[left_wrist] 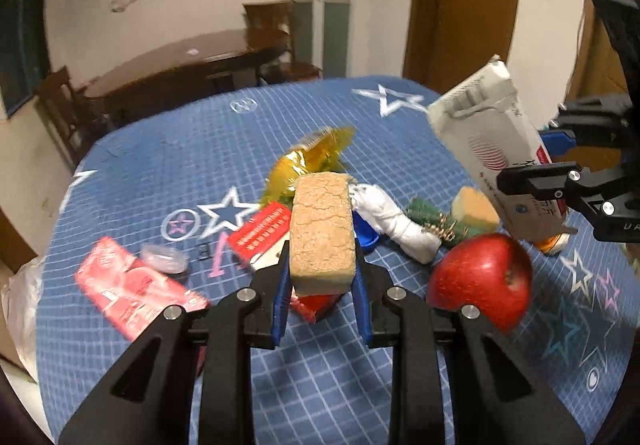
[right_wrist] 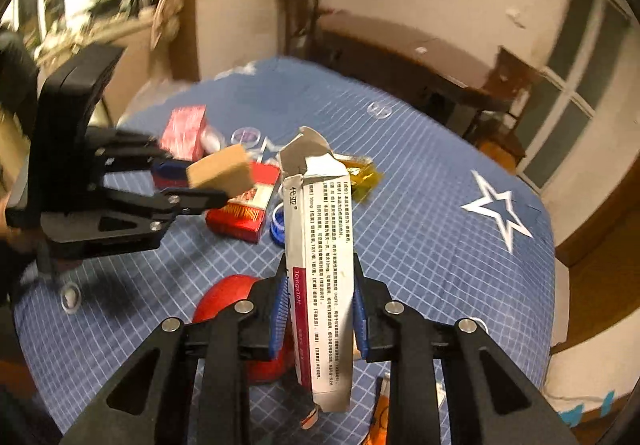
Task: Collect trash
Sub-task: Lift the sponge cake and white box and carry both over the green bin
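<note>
Now your left claw (left_wrist: 320,285) is squeezed shut on the tan crusty sponge block (left_wrist: 323,233), and your right claw (right_wrist: 318,321) is pinched tight on the torn white cardboard medicine box (right_wrist: 322,265). You hold both up off the surface, above the shiny red apple (left_wrist: 482,281), likely to carry them away as trash. More wrappers lie beyond the apple on the blue checked star cloth (left_wrist: 160,173). Behind it stands a dark wooden table (left_wrist: 180,65).
</note>
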Available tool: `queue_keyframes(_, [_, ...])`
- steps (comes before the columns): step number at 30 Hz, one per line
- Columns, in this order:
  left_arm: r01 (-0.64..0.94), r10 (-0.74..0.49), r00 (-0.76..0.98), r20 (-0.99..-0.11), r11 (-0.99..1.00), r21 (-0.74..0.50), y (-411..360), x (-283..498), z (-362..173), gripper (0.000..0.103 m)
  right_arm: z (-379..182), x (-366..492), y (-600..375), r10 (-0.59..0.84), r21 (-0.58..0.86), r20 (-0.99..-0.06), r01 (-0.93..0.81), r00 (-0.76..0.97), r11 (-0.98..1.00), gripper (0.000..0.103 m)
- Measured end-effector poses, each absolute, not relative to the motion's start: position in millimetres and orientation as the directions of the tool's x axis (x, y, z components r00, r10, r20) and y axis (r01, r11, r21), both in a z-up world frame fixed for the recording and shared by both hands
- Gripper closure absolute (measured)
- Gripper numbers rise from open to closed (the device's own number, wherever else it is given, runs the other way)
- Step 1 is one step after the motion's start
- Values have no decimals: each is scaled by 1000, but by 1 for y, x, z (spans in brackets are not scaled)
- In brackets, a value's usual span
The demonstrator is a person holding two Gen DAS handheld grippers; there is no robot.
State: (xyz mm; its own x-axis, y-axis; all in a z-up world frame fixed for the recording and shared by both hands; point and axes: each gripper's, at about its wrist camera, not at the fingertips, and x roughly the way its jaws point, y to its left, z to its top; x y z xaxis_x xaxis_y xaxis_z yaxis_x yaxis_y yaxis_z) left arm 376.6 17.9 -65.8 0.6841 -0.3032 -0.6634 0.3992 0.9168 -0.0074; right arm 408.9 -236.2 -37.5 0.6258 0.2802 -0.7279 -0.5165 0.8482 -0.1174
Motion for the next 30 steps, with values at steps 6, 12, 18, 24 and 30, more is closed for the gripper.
queue_keyframes(6, [353,-295,774,-560,936,-6,17,332,-36,78,-19,366,-262,275,-79,-625,-409,731,909,75])
queue_keyframes(12, [344,-317,822,-472,938,-31,0,294,-20,78,-11,310,-279,239,-41,-533,-307,811,951,75])
queue_keyframes(18, [359,-349,829,-437,931,-62,-32,275,-21,78,-5,254,-295,170,-37,-463,-211,870,977,75])
queue_keyframes(24, [403,-397,825,-402,912,-74,-73,252,-22,78,4,195,-315,90,-44,-406,-118,910,992,75])
queue_keyframes(30, [433,-428,823,-373,898,-74,-105,233,-17,78,11,150,-343,23,-56,-375,-48,927,997,75])
